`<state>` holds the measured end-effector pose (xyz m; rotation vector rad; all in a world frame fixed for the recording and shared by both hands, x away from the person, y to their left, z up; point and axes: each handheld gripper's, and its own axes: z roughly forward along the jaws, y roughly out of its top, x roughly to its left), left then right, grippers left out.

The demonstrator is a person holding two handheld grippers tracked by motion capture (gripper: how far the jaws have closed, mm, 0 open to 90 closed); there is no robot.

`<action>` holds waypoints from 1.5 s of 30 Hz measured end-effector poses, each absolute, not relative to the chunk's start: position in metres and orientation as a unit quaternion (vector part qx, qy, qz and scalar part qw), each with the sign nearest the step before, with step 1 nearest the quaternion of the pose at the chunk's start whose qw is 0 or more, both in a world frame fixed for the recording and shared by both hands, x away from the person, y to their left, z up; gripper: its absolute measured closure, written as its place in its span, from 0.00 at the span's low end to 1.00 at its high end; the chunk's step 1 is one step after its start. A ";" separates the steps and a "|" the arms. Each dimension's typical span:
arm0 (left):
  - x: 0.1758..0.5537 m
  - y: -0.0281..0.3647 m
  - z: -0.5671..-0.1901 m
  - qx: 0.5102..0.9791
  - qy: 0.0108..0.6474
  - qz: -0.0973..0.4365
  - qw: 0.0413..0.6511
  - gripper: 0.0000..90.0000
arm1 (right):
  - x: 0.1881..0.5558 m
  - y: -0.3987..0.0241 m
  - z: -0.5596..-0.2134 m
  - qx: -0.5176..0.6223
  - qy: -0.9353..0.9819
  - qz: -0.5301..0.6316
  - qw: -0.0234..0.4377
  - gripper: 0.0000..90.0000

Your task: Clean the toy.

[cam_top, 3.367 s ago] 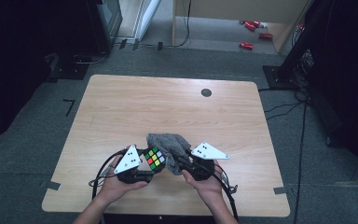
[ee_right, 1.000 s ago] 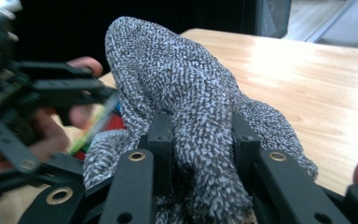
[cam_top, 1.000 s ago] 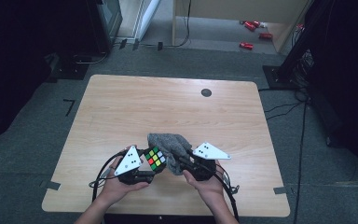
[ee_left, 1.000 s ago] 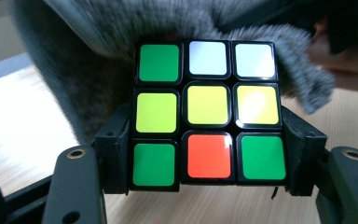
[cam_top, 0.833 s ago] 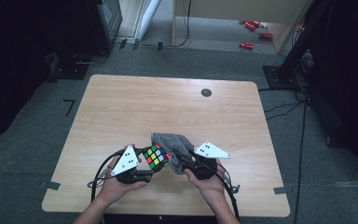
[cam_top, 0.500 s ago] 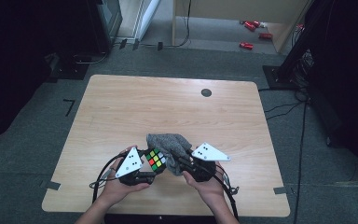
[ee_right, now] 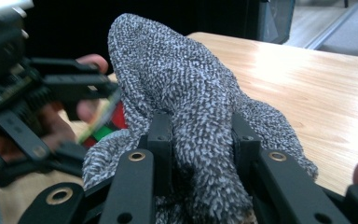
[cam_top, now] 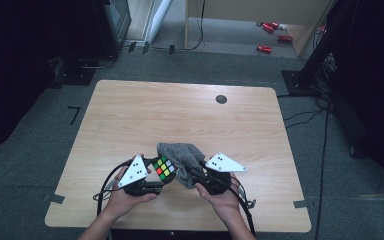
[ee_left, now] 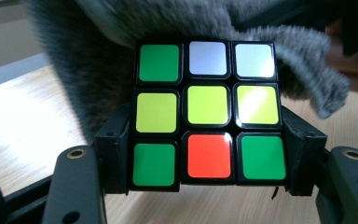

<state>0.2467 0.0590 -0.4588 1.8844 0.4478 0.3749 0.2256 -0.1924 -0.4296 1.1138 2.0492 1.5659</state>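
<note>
A puzzle cube [cam_top: 163, 167] with green, yellow, white and red stickers sits clamped between the jaws of my left gripper [cam_top: 156, 175] near the table's front edge. In the left gripper view the cube [ee_left: 207, 114] faces the camera, each black jaw pressed against one of its sides. A grey knitted cloth [cam_top: 181, 160] rests against the cube's far and right sides. My right gripper [cam_top: 195, 176] is shut on a bunched fold of that cloth [ee_right: 200, 116]. In the right gripper view the left gripper [ee_right: 51, 102] and a hand appear at the left, with the cube mostly hidden behind the cloth.
The wooden table [cam_top: 180, 115] has a small dark round cap [cam_top: 221, 99] near its far edge. Cables [cam_top: 240, 200] trail from both grippers toward the front edge. Grey carpet and dark equipment stands surround the table.
The cube and cloth shifted slightly left and back again between the earlier frames; both hands now sit about where they were a second ago.
</note>
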 end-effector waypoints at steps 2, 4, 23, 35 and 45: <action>0.245 0.056 -0.459 0.799 0.183 0.162 0.550 0.38 | 0.225 -0.191 -0.428 0.387 0.718 0.554 0.166 0.77; 0.244 0.056 -0.457 0.798 0.180 0.167 0.550 0.38 | 0.226 -0.192 -0.429 0.387 0.718 0.554 0.167 0.77; 0.242 0.055 -0.456 0.802 0.174 0.168 0.547 0.38 | 0.226 -0.193 -0.430 0.391 0.715 0.558 0.157 0.77; 0.244 0.053 -0.461 0.806 0.178 0.160 0.541 0.38 | 0.222 -0.189 -0.426 0.380 0.721 0.555 0.167 0.78; 0.248 0.060 -0.458 0.794 0.191 0.151 0.557 0.38 | 0.229 -0.198 -0.435 0.407 0.716 0.546 0.155 0.78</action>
